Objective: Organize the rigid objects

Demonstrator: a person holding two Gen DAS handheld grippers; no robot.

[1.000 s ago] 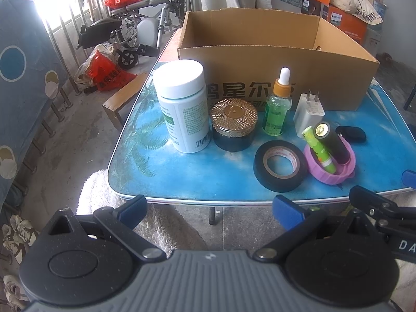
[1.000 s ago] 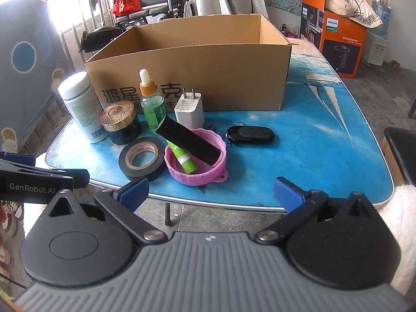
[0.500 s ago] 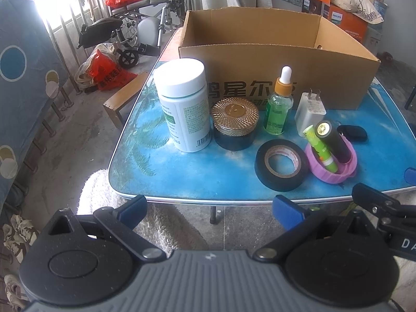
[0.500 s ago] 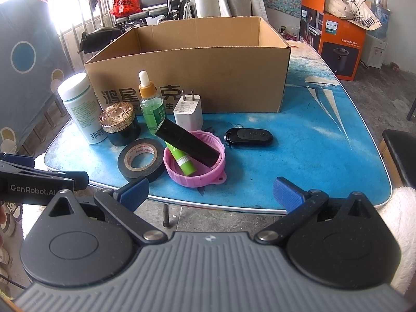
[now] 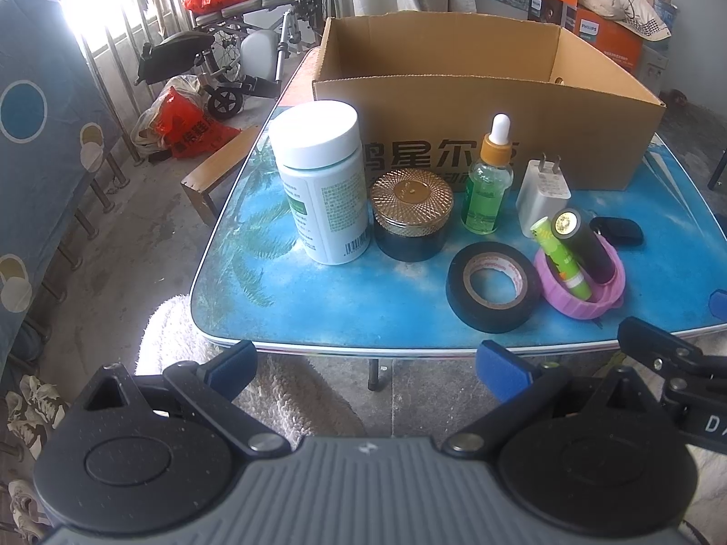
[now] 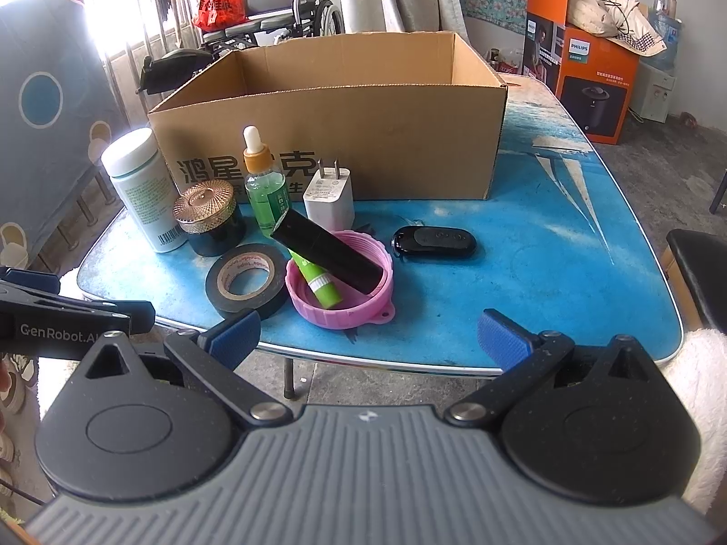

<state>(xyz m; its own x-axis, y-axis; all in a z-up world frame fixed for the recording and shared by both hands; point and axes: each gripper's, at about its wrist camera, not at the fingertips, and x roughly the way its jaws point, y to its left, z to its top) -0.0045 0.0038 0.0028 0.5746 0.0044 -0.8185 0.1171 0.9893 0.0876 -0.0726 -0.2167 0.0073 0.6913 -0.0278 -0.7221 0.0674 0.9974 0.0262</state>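
Observation:
An open cardboard box (image 5: 490,104) (image 6: 345,136) stands on the blue table (image 5: 363,313) (image 6: 545,245). In front of it stand a white pill bottle (image 5: 322,186) (image 6: 141,190), a gold-lidded dark jar (image 5: 411,215) (image 6: 209,218), a green dropper bottle (image 5: 488,181) (image 6: 266,186) and a white charger (image 5: 543,193) (image 6: 329,193). A black tape roll (image 5: 493,286) (image 6: 247,279) lies beside a pink lid (image 5: 581,281) (image 6: 341,286) that holds a green tube and a black cylinder. A black key fob (image 6: 434,243) lies to the right. My left gripper (image 5: 368,370) and right gripper (image 6: 368,336) are open and empty, before the table's near edge.
A wheelchair (image 5: 236,59) and red bags (image 5: 181,122) stand on the floor behind left. An orange box (image 6: 590,77) stands behind right. A white fluffy rug (image 5: 191,345) lies under the table's near edge. A wooden bench (image 5: 218,168) sits left of the table.
Both grippers have drifted very slightly; the objects on the table have not moved. Both stay open.

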